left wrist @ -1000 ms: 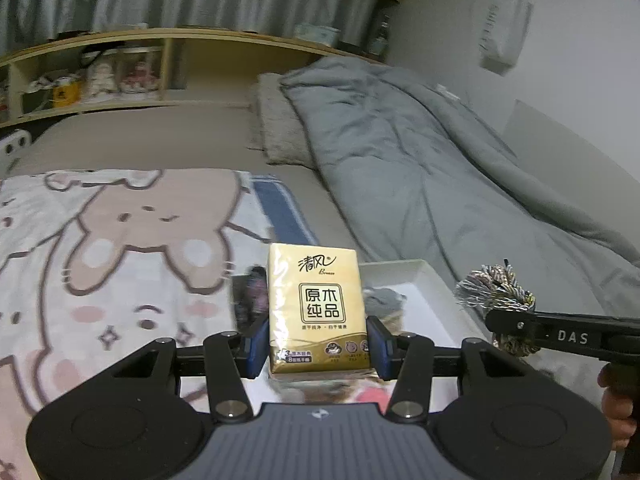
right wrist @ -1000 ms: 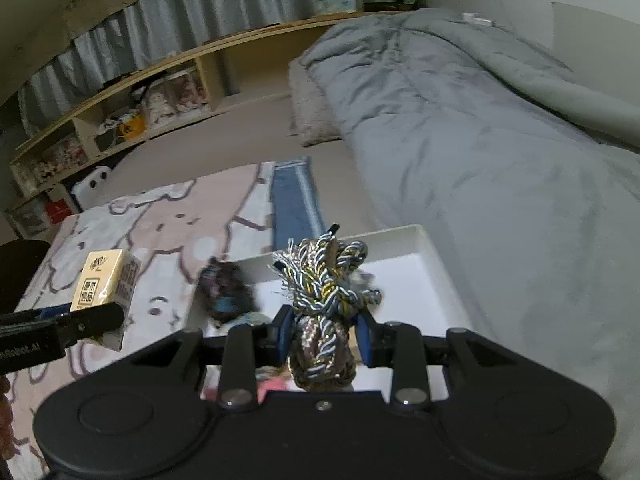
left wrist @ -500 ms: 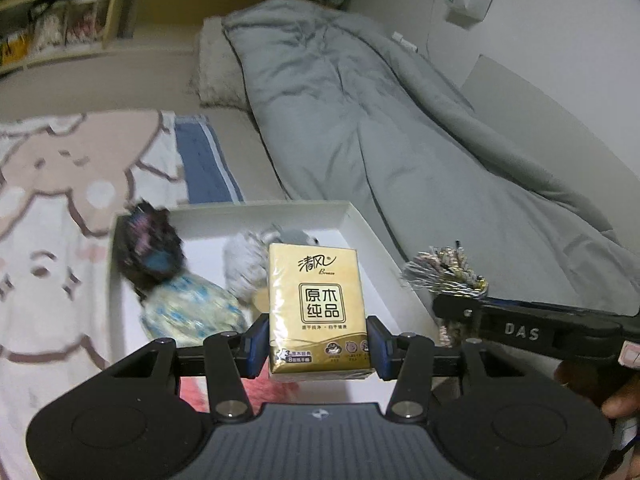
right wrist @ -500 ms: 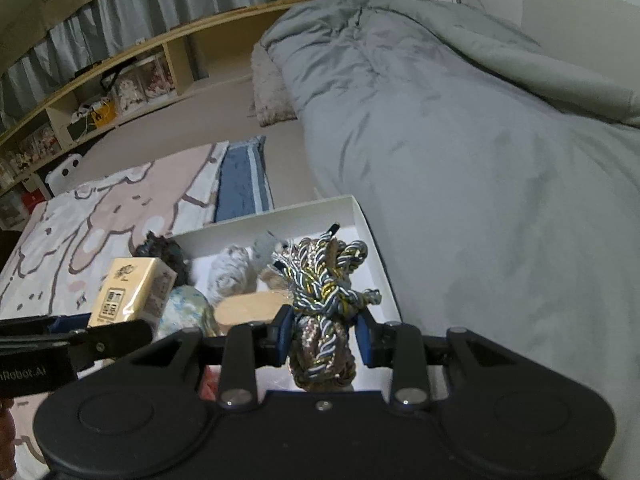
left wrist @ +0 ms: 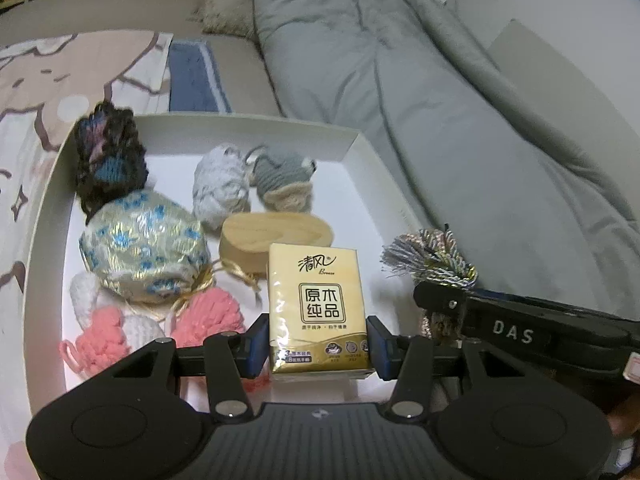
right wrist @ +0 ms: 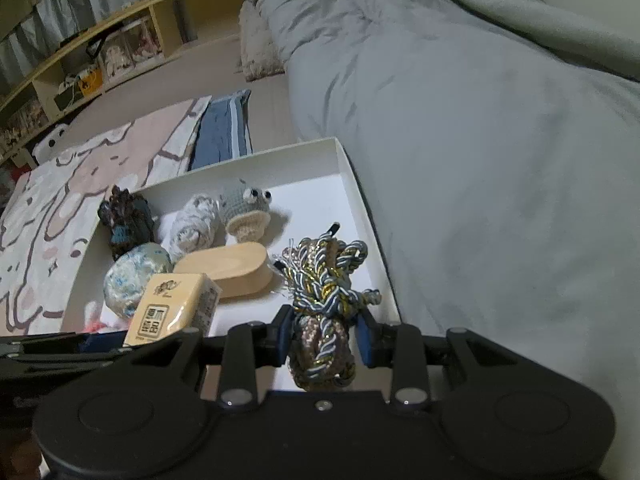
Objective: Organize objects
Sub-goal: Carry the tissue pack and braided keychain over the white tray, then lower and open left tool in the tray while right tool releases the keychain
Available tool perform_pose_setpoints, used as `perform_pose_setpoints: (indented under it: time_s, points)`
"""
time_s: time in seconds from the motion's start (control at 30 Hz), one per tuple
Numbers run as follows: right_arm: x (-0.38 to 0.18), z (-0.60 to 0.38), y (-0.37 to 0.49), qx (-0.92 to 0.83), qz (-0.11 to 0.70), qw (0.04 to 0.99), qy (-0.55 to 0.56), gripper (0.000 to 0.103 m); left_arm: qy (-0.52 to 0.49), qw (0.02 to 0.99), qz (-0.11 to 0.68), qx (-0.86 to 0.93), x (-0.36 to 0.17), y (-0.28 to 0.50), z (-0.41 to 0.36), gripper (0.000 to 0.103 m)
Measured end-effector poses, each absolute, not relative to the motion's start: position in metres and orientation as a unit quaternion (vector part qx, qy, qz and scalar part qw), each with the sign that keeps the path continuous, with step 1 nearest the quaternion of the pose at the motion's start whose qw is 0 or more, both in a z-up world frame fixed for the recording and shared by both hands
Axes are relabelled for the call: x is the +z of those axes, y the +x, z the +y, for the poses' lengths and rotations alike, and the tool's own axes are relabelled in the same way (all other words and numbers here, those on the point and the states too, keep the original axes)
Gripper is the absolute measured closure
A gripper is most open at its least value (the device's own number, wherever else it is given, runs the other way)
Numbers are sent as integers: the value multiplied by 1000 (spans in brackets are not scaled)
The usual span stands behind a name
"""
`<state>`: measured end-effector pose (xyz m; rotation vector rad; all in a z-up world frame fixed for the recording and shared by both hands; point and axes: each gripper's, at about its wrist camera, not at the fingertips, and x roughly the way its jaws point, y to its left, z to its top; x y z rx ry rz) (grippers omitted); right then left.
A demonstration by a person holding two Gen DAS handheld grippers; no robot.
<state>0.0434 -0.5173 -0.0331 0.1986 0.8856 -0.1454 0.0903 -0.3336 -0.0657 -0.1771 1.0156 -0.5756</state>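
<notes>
My left gripper is shut on a gold tissue pack and holds it over the near part of the white tray. The pack also shows in the right wrist view. My right gripper is shut on a bundle of braided metallic cord, held over the tray's near right side. The cord's frayed end shows in the left wrist view, to the right of the pack.
The tray holds a dark yarn piece, a blue-and-gold pouch, a wooden oval block, white and grey crochet toys and pink yarn. A grey duvet lies right, a cartoon blanket left.
Both grippers have moved forward and down over the tray with their loads. The tray and its contents now fill the lower views.
</notes>
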Motion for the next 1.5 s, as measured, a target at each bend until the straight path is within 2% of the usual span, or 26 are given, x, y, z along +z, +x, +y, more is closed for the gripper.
perform_pose_setpoints:
  time_s: [0.23, 0.33, 0.4, 0.43, 0.83, 1.23, 1.5]
  points:
    - [-45, -519, 52, -70, 439, 890, 96, 69, -83, 828, 489, -263, -81, 97, -338, 51]
    - [-48, -521, 54, -70, 446, 886, 109, 66, -79, 824, 491, -270, -81, 97, -339, 41]
    - [-48, -522, 53, -74, 444, 886, 110, 57, -71, 826, 489, -271, -79, 96, -340, 34]
    - [-47, -521, 52, -76, 441, 888, 107, 54, -68, 826, 490, -271, -78, 95, -339, 34]
    - [-33, -517, 48, -77, 432, 891, 113, 54, -60, 829, 482, -279, -62, 90, -332, 34]
    - [18, -494, 33, -71, 390, 911, 110, 51, -41, 853, 441, -276, -15, 82, -305, 34]
    - [45, -468, 23, -69, 369, 921, 106, 43, -17, 872, 413, -262, 16, 71, -273, 21]
